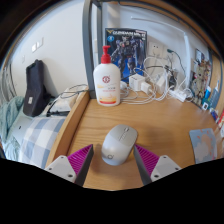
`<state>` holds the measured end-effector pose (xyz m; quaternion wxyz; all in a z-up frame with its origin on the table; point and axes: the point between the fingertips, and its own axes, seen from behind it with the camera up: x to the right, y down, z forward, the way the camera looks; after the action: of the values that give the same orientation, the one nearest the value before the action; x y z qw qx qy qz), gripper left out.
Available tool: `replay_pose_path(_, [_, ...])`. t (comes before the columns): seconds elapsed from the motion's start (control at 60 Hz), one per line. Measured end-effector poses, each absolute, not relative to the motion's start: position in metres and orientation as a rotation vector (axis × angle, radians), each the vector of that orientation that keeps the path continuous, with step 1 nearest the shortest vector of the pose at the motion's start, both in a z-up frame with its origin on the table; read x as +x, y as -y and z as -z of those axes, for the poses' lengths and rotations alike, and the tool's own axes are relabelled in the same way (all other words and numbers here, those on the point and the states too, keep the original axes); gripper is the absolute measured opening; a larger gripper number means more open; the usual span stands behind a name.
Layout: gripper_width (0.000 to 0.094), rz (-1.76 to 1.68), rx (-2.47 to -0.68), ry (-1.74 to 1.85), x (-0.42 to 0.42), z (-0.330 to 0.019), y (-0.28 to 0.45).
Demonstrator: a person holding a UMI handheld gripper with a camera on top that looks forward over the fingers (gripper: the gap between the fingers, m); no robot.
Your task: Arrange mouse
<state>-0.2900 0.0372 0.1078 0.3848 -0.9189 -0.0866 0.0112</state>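
A light grey computer mouse [118, 144] lies on the wooden desk [150, 115], its rear end between my two fingertips. My gripper [113, 160] is open, with a gap between each magenta pad [82, 158] and the mouse's sides. The mouse rests on the desk by itself and its front points away from me, slightly to the right.
Beyond the mouse stands a white pump bottle [107, 80] with a red top. A tangle of white cables and plugs [150, 82] lies behind it, under a boxed poster [127, 45]. A blue mat [205, 143] sits at the desk's right. A black bag [36, 88] lies left of the desk.
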Motion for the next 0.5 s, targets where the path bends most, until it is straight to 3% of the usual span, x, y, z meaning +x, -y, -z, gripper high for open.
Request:
replay_pose_path(0.1, [0.0809,-0.003,-2.339,0.227,-0.312,-0.1,-0.052])
replay_pose_path(0.117, [0.0809,0.005,-2.343,0.233,-0.31,-0.119,-0.067])
replay_pose_path(0.15, [0.0798,-0.006,-2.345,0.226,-0.304,-0.104,-0.061])
replay_pose_path(0.35, [0.076,0.017,-2.342,0.212,-0.337,-0.102,-0.1])
replay_pose_path(0.5, [0.0691,0.013,-2.334,0.209,-0.327,-0.102,-0.104])
